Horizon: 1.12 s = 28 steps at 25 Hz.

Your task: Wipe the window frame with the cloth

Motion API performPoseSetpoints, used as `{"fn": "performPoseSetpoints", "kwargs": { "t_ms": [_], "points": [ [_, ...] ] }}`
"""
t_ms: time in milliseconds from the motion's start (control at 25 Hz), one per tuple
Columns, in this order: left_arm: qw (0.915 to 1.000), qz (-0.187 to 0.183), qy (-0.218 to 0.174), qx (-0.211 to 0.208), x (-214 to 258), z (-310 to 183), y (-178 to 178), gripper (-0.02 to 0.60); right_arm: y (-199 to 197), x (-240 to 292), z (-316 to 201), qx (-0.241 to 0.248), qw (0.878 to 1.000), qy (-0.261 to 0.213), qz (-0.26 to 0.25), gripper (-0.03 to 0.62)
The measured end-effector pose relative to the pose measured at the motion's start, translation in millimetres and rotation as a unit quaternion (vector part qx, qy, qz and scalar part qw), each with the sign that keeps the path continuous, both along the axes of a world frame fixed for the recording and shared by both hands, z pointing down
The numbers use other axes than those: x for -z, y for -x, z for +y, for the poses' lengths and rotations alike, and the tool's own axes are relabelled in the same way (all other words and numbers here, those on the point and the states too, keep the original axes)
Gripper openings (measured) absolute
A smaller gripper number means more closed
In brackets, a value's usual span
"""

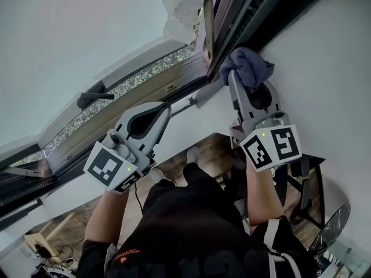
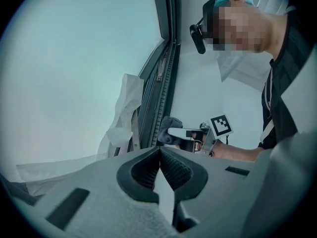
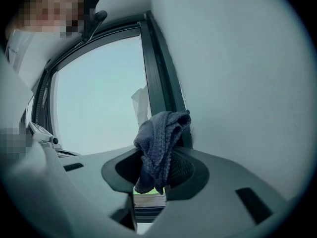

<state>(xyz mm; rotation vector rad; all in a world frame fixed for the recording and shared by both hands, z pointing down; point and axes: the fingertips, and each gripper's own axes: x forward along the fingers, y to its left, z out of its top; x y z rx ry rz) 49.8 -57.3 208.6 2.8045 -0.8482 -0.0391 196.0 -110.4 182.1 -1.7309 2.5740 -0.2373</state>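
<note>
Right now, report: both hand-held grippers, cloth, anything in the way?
Left hand-held gripper shut, empty, clear of the frame. Right hand-held gripper shut on cloth, at the frame by the wall. White sheet bunched beside the frame.

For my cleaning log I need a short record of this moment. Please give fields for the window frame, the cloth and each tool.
window frame: dark, running beside the white wall
cloth: dark blue-grey, bunched, sticking out past the jaw tips
right tool: shut on the cloth, pointed at the window frame
left tool: jaws together, nothing between them, held apart from the window frame
contact: the cloth appears to touch the window frame where it meets the wall
</note>
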Motion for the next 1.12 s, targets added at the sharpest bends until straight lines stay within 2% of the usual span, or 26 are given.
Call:
{"fn": "performPoseSetpoints", "kwargs": {
  "t_ms": [840,1000,1120],
  "points": [
    [0.9986,-0.014,0.05,-0.01,-50,3,-1,0.02,-4,-81,-11,-0.031,0.998,0.057,-0.018,0.118],
    [0.9979,-0.002,0.064,-0.011,-59,4,-4,0.02,-5,-97,-13,-0.034,0.997,0.066,-0.022,0.118],
    [0.9973,-0.014,0.071,-0.009,-72,5,-4,0.02,-5,-108,-14,-0.032,0.997,0.071,-0.019,0.118]
  ]
}}
